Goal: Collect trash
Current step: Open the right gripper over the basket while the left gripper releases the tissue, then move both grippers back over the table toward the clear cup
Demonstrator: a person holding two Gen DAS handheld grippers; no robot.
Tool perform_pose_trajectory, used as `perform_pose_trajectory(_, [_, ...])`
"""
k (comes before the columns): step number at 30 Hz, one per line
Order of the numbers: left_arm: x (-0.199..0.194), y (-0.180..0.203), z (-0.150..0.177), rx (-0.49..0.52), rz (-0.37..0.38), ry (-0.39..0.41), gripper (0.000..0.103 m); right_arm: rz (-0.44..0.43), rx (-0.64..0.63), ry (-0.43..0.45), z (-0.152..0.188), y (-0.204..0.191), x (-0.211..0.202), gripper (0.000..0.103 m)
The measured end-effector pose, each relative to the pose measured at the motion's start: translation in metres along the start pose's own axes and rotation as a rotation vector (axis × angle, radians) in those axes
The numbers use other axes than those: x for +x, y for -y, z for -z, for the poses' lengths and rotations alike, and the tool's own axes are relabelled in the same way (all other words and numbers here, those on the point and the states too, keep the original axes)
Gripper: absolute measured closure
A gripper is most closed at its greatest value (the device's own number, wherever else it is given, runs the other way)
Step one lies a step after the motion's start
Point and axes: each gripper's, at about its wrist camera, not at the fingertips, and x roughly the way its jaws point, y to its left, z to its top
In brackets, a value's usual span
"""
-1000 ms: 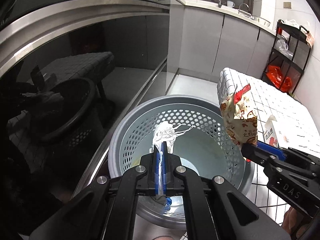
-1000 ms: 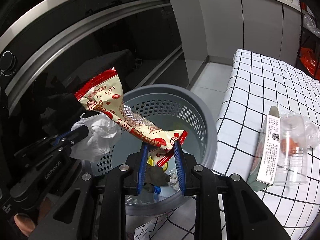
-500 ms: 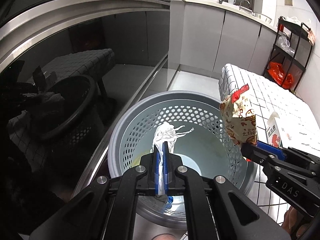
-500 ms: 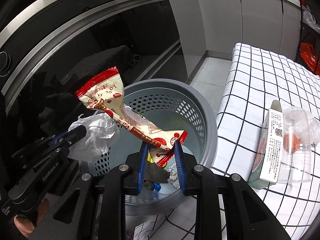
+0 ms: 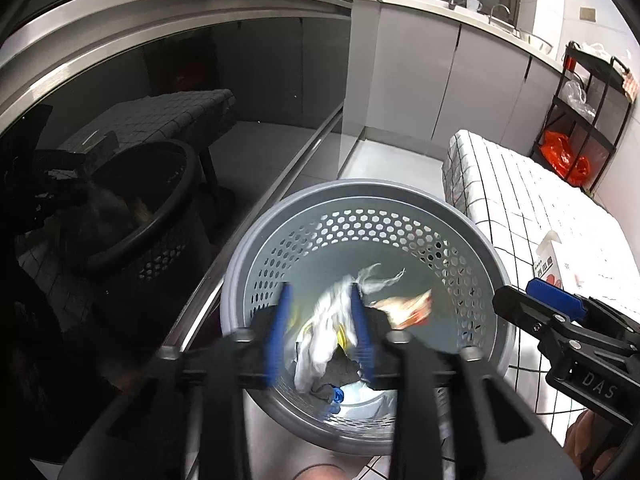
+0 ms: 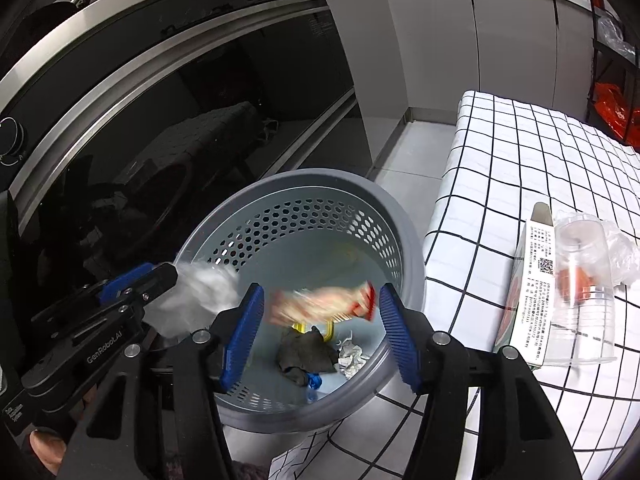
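A grey perforated trash basket [image 5: 360,200] [image 6: 404,224] stands beside the checked table. Both grippers hover over it with jaws spread. My left gripper [image 5: 320,336] is open; a crumpled white tissue [image 5: 324,340] [image 6: 196,292], blurred, is falling from between its fingers. My right gripper [image 6: 320,336] is open; a red and cream snack wrapper [image 6: 324,304] [image 5: 408,308], blurred, is dropping into the basket. Dark cloth [image 6: 304,352], a white paper ball [image 6: 352,356] and a blue scrap lie on the basket floor.
A table with a white checked cloth [image 6: 520,152] stands right of the basket. On it lie a carton [image 6: 528,292] and a clear plastic cup [image 6: 584,288]. A dark glass oven front [image 6: 160,120] is at the left. A black rack [image 5: 580,112] stands far right.
Both grippers have opened over the basket. The tissue left the left gripper and the snack wrapper left the right gripper; both are falling into the basket.
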Motion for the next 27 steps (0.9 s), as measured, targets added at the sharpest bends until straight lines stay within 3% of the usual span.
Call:
perform_pose_trajectory(3, [-0.002, -0.001, 0.000, -0.007, -0.001, 0.012, 0.052, -0.001, 0.002, 0.000, 0.001, 0.001, -0.001, 0.044])
perform_pose_trajectory(7, [-0.003, -0.002, -0.001, -0.011, -0.005, 0.016, 0.047, 0.000, 0.000, -0.001, 0.002, 0.001, -0.002, 0.043])
perform_pose_trajectory(27, [-0.006, 0.010, 0.001, 0.013, 0.008, 0.034, 0.038, 0.028, -0.010, 0.027, 0.007, 0.009, -0.022, 0.039])
